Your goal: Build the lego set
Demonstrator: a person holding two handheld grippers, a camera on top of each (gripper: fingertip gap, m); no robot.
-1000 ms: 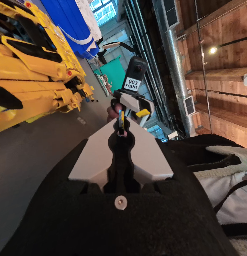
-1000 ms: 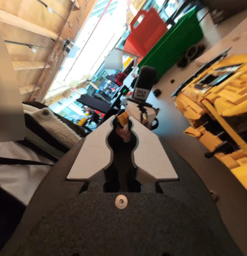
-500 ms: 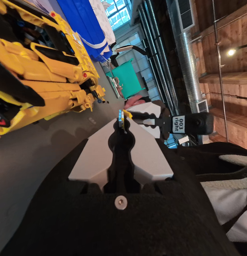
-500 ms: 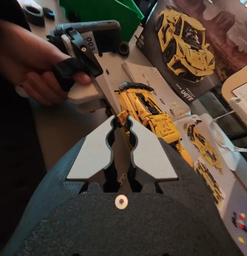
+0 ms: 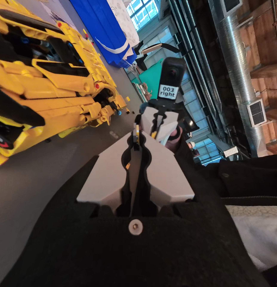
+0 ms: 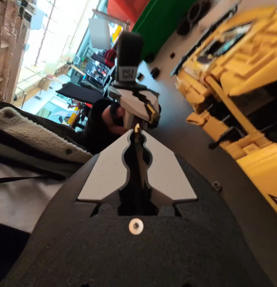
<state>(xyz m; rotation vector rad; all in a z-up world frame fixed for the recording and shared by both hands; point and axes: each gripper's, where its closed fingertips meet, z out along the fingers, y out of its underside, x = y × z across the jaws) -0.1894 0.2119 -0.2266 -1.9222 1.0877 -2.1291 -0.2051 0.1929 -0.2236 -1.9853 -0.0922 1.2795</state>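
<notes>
Both tongs are raised off the grey counter (image 5: 41, 178), facing each other tip to tip.

Left tongs (image 5: 136, 136): closed on a thin yellow-and-black lego piece (image 5: 136, 135), long axis along the fingers, sticking out past the tips at frame centre.

Right tongs (image 6: 137, 133): closed on 1 small flat yellow lego piece (image 6: 137, 129); only its tip shows.

Key relation: in the left wrist view the right tongs (image 5: 156, 132) sit just right of and beyond the left piece, near but apparently not touching; blur makes that hard to call. Mating looks to need lateral alignment first.

Large yellow lego car model (image 5: 49, 87) lies on the counter, upper left of the left view, well apart.

Each tongs' black camera carries a white label; text not repeated.
</notes>
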